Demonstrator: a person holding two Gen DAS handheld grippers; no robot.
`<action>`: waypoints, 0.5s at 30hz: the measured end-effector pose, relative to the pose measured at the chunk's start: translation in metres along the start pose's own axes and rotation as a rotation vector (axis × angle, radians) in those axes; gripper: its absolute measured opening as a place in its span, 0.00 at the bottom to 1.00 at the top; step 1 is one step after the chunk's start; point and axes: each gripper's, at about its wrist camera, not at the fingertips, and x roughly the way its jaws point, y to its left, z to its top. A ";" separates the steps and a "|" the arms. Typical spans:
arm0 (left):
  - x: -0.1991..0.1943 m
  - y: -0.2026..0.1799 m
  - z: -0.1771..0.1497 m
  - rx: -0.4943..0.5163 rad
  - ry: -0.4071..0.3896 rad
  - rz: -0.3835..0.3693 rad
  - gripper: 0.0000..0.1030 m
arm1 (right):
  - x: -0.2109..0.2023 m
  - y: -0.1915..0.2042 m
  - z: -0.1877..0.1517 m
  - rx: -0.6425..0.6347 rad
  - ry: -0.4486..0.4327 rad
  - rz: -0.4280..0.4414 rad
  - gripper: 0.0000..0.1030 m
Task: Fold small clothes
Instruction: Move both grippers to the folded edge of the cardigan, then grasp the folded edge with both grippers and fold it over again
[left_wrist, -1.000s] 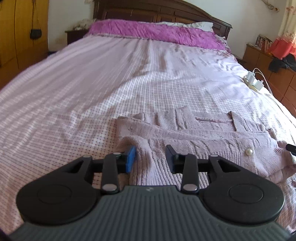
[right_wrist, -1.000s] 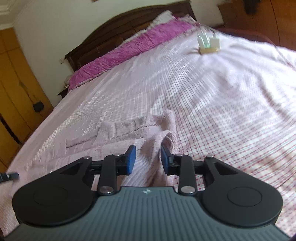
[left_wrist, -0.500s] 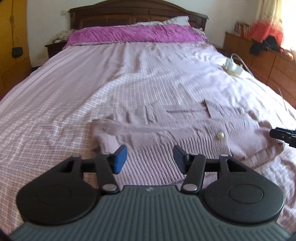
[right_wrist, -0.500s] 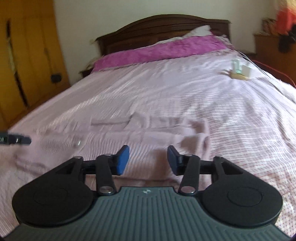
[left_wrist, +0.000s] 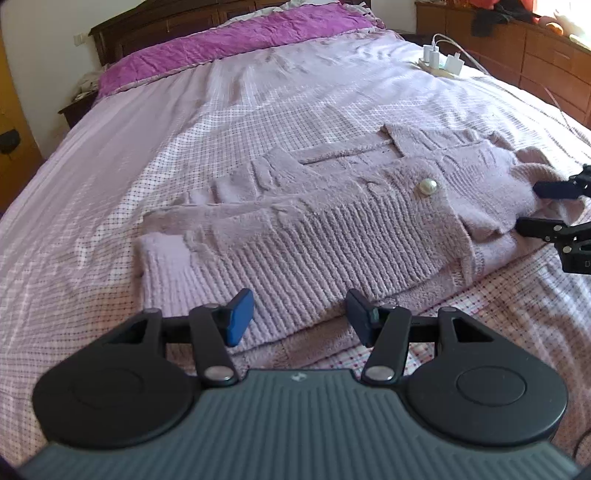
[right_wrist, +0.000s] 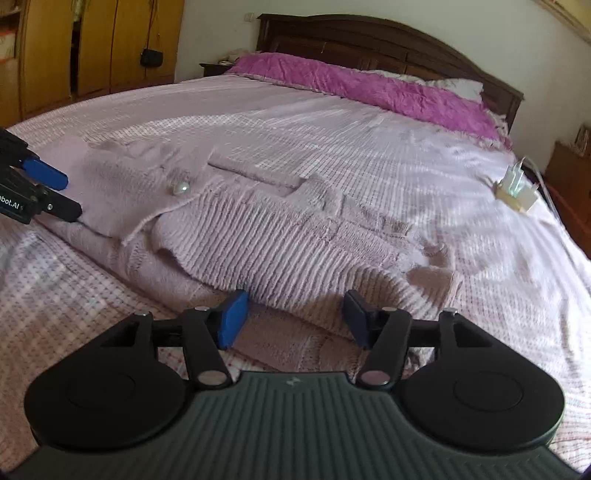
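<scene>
**Folded lilac cardigan on the bed, both grippers parted just short of it**

Much is cut off or unclear. In the left wrist view the right gripper pokes in from the right edge, only its two fingertips and a bit of linkage showing; in the right wrist view the left gripper enters from the left edge the same way, its body cropped and a printed label only partly readable. The right wrist view is smeared toward its right side, so the power strip there is a pale blur. The cardigan's lower layers are hidden under its folded top layer, and its near hem disappears behind each camera's own fingers.

One knitted cardigan lies folded across the middle of the bed, in the centre of both views. One pearl button shows on it. One power strip with three white plugs sits at upper right in the left wrist view. One purple pillow strip runs along the top. No container is in view.

Both grippers have just been opening. Each stands with its jaws apart, the cardigan's near edge seen through the gap, and the pads press on nothing. The right gripper's tips sit at the cardigan's right end; whether they touch it cannot be told.
</scene>
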 end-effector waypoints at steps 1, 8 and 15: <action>0.002 0.000 0.000 -0.001 -0.002 0.000 0.56 | 0.002 0.000 0.001 0.004 -0.002 -0.002 0.63; -0.004 -0.009 0.005 0.009 -0.016 -0.107 0.56 | 0.010 -0.006 0.010 0.056 -0.022 -0.003 0.64; 0.008 -0.032 0.005 0.076 -0.035 -0.059 0.58 | 0.015 -0.007 0.011 0.052 -0.022 -0.006 0.64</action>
